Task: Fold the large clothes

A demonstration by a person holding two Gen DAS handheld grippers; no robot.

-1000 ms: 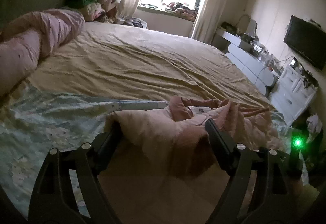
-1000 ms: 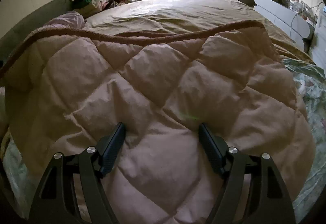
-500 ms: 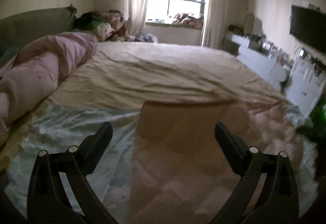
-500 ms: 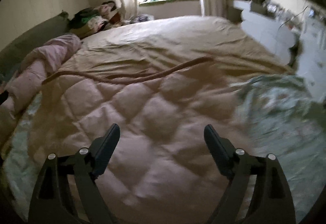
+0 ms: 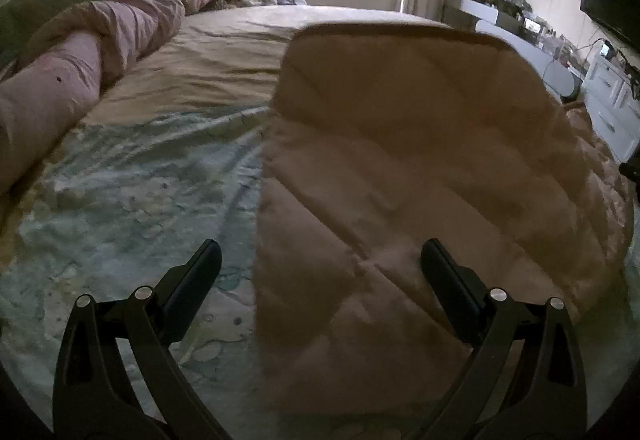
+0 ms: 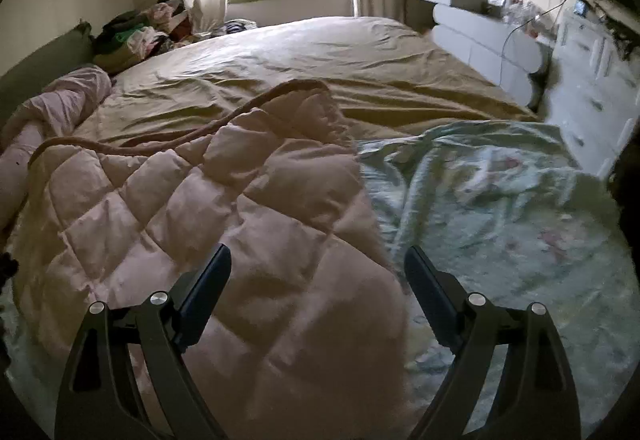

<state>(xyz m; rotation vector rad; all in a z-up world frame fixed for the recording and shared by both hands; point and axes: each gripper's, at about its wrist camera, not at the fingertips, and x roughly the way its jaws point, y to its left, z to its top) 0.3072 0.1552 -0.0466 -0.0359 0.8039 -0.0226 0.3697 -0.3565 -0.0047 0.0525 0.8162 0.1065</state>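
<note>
Quilted garment spread on the bed

The pink quilted garment (image 5: 420,180) is being left lying flat on the floral sheet (image 5: 132,192). The left gripper (image 5: 320,268) and right gripper (image 6: 318,272) are being held wide apart, gripping nothing.

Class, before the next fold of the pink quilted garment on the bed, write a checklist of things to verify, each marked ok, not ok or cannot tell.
1. Left gripper open and empty: ok.
2. Right gripper open and empty: ok.
3. Pink quilted garment lying flat: not ok, its brown-trimmed far edge is rumpled.
4. Garment's side edge within the right gripper's span: ok.
5. Pale green floral sheet free of clutter: ok.
6. Fold halves aligned: cannot tell.
</note>
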